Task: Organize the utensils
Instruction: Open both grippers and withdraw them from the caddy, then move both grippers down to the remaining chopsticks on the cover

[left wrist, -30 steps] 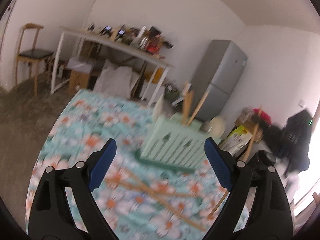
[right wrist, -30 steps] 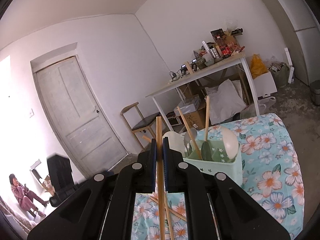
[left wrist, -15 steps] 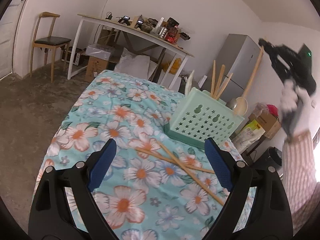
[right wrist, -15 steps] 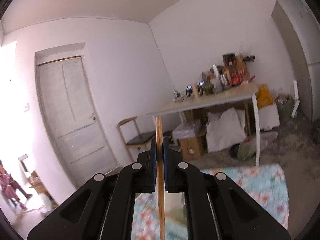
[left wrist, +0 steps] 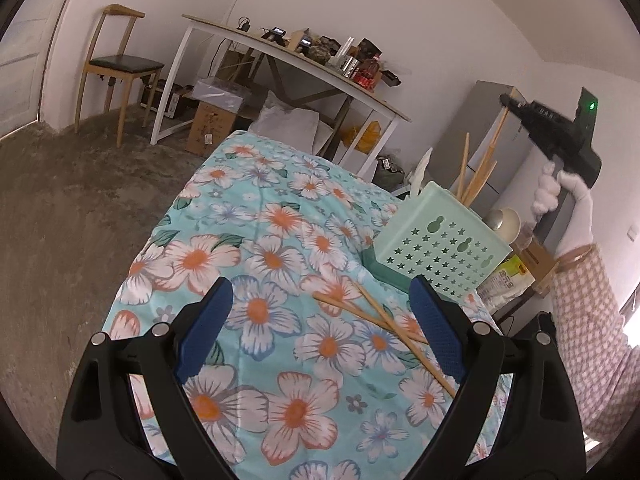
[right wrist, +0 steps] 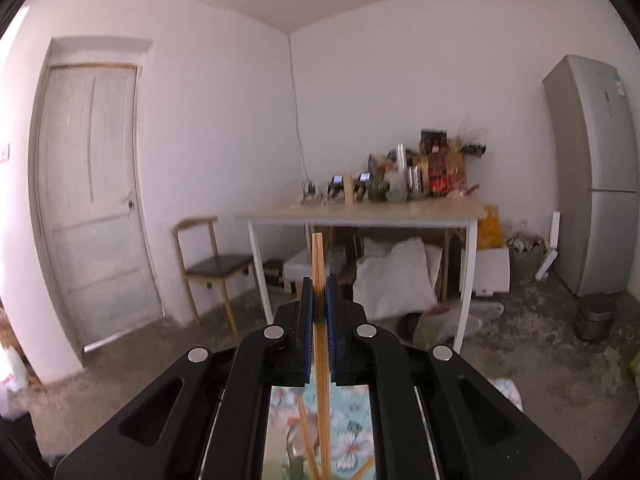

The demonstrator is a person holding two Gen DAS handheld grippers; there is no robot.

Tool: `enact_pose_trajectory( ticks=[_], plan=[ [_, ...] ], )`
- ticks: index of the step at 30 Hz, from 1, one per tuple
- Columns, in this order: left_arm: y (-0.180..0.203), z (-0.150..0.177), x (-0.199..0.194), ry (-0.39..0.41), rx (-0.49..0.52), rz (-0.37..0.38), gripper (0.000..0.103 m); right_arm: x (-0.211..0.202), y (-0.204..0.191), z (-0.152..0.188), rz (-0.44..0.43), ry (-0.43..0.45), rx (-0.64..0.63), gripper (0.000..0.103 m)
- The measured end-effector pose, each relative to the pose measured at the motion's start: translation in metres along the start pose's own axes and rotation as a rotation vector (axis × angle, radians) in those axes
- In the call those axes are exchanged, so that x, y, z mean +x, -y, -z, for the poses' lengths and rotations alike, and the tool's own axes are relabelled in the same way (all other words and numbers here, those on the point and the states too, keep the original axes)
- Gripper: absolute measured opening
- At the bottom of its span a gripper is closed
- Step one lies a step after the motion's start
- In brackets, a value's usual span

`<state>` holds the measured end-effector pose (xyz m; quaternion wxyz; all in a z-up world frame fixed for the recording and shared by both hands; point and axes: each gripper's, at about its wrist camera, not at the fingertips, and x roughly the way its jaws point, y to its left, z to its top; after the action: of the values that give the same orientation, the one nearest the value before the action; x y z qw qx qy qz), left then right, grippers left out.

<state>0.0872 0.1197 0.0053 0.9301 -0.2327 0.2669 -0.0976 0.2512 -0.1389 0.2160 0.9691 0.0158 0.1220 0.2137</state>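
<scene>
A mint green utensil holder stands on the floral tablecloth and holds wooden chopsticks and a pale spoon. Several loose wooden chopsticks lie crossed on the cloth in front of it. My left gripper is open and empty, low over the cloth near the loose chopsticks. My right gripper is shut on a wooden chopstick, held upright high above the holder; it also shows in the left wrist view, where the chopstick hangs down towards the holder.
A white table loaded with clutter stands beyond the bed-like surface, with boxes and bags under it. A wooden chair is at the left, a grey fridge at the right, a white door at the far left.
My right gripper has risen with the chopstick, so the holder has dropped out of its view. My left gripper's view has shifted, with the holder now further right.
</scene>
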Motion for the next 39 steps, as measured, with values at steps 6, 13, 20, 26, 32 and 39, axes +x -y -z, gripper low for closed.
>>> enact_pose_trajectory(
  ticks=[6,13,20,26,32,39],
  plan=[
    [0.005,0.001,-0.002,0.004,0.012,0.010,0.086,-0.013,0.001,0.011,0.001,-0.034,0.009,0.032],
    [0.022,0.001,-0.006,0.005,0.024,0.024,0.086,-0.075,0.009,0.009,-0.046,0.008,0.083,0.056],
    [0.039,0.002,-0.003,-0.014,0.020,0.056,0.086,-0.135,0.007,0.053,-0.063,-0.049,0.111,0.087],
    [0.054,0.006,0.022,-0.100,0.013,0.064,0.086,-0.145,0.021,0.148,0.045,-0.232,0.280,0.096],
    [0.063,0.016,0.061,-0.242,-0.034,0.082,0.074,-0.137,0.038,0.229,0.038,-0.419,0.505,0.096],
    [0.075,0.042,0.112,-0.459,-0.109,0.127,0.049,-0.125,0.040,0.262,-0.013,-0.512,0.601,0.096]
  ],
)
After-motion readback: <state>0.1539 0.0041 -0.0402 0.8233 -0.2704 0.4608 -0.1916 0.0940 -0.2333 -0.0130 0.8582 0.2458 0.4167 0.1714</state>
